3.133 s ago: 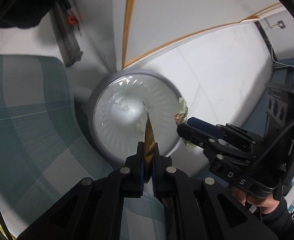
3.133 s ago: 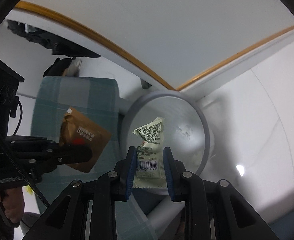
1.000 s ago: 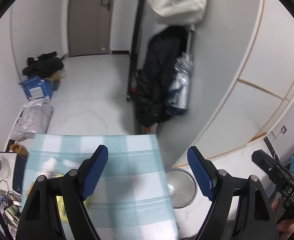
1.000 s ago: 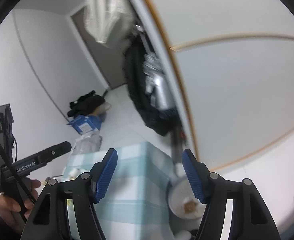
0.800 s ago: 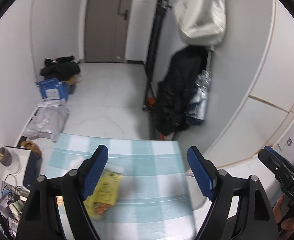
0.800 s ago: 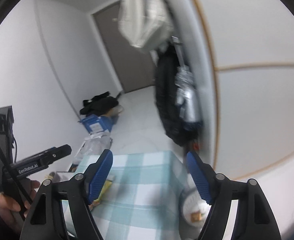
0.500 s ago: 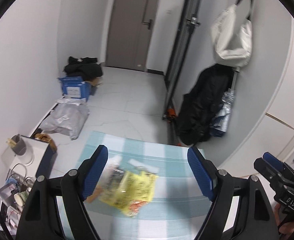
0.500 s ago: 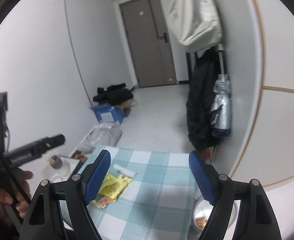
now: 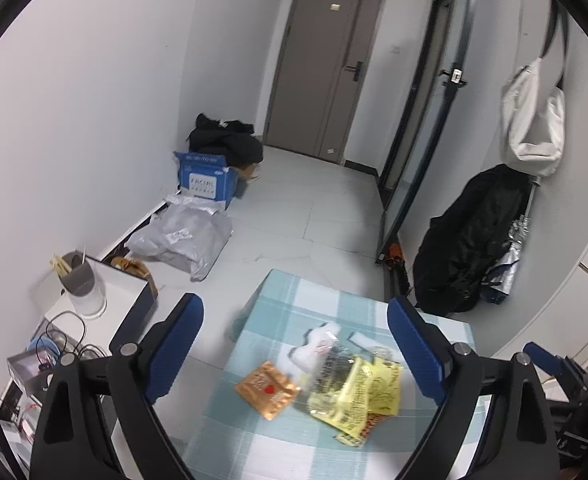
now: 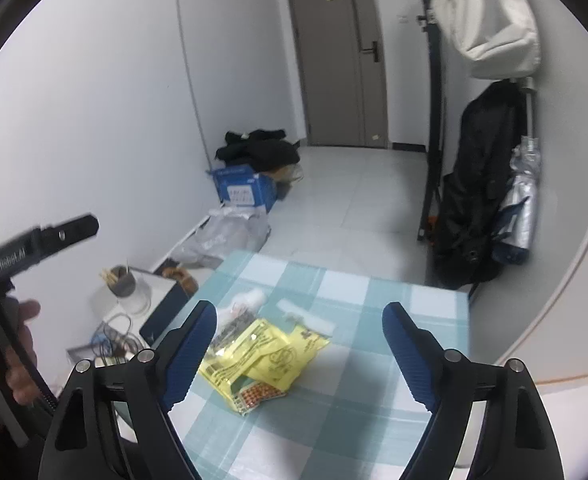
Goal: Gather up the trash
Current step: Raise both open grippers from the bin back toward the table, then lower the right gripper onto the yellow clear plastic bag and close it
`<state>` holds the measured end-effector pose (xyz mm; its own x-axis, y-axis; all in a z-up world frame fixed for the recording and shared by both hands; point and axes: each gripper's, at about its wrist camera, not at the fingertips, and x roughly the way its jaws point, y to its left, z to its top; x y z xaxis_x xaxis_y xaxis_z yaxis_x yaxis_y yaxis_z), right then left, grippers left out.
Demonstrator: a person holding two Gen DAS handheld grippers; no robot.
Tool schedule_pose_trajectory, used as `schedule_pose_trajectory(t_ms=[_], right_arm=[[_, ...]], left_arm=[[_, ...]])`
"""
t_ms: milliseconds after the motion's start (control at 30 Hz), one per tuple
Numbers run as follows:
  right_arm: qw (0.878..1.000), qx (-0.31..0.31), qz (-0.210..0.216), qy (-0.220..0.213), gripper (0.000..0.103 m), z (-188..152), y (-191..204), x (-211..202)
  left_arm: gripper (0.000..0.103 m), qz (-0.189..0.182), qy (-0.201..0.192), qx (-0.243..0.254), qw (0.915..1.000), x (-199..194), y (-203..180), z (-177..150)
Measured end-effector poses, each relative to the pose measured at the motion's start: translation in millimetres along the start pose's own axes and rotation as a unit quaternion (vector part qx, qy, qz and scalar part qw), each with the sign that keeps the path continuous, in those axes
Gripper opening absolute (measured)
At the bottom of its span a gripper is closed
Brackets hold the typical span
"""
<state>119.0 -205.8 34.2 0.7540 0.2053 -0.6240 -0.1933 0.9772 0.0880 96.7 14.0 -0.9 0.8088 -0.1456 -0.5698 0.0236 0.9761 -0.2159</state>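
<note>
A heap of wrappers lies on the teal checked tablecloth [image 9: 278, 444]: a yellow packet [image 9: 358, 388], an orange foil packet [image 9: 267, 389], a white crumpled wrapper [image 9: 314, 346] and a small white strip [image 9: 364, 339]. My left gripper [image 9: 294, 350] hovers above them, its jaws opening with nothing between them. In the right wrist view the yellow packet [image 10: 262, 354] and white strip [image 10: 306, 316] lie between and beyond the blue fingertips of my right gripper [image 10: 300, 346], whose jaws are opening, empty. The left gripper's tip [image 10: 68, 232] shows at that view's left, held by a hand [image 10: 18, 360].
A white side table [image 9: 106, 300] with a grey cup of sticks [image 9: 79, 280] and cables stands left of the table. On the floor lie a grey plastic bag [image 9: 186, 236], a blue box [image 9: 206, 180] and black clothes [image 9: 226, 142]. A black coat [image 9: 470, 240] hangs at right.
Both grippers let their wrappers go at the bin, then swung away from it to the table; the wrapper heap has come into view under them. Both jaws have widened.
</note>
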Motion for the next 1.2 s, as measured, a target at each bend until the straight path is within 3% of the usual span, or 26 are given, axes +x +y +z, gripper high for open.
schedule_pose_trajectory(t_ms=[433, 700, 900, 1067, 1200], right_arm=[[0.994, -0.021, 0.036, 0.096, 0.088, -27.6, 24.9, 85.0], [0.981, -0.163, 0.06, 0.083, 0.086, -57.2, 89.2, 105.2], [0.968, -0.239, 0.03, 0.069, 0.085, -74.4, 123.6, 123.5], [0.948, -0.311, 0.0, 0.065, 0.062, -88.9, 146.8, 142.5], [0.931, -0.357, -0.024, 0.064, 0.028, -100.8, 156.8, 149.0]], left_arm=[[0.091, 0.005, 0.034, -0.027, 0.9991, 21.1, 52.2, -8.2], [0.091, 0.02, 0.037, -0.063, 0.9971, 22.0, 82.5, 1.4], [0.091, 0.033, 0.041, -0.08, 0.9954, 25.2, 94.9, -1.2], [0.091, 0.037, 0.044, -0.084, 0.9948, 26.9, 98.6, -1.1], [0.091, 0.035, 0.045, -0.081, 0.9951, 27.1, 98.2, -1.4]])
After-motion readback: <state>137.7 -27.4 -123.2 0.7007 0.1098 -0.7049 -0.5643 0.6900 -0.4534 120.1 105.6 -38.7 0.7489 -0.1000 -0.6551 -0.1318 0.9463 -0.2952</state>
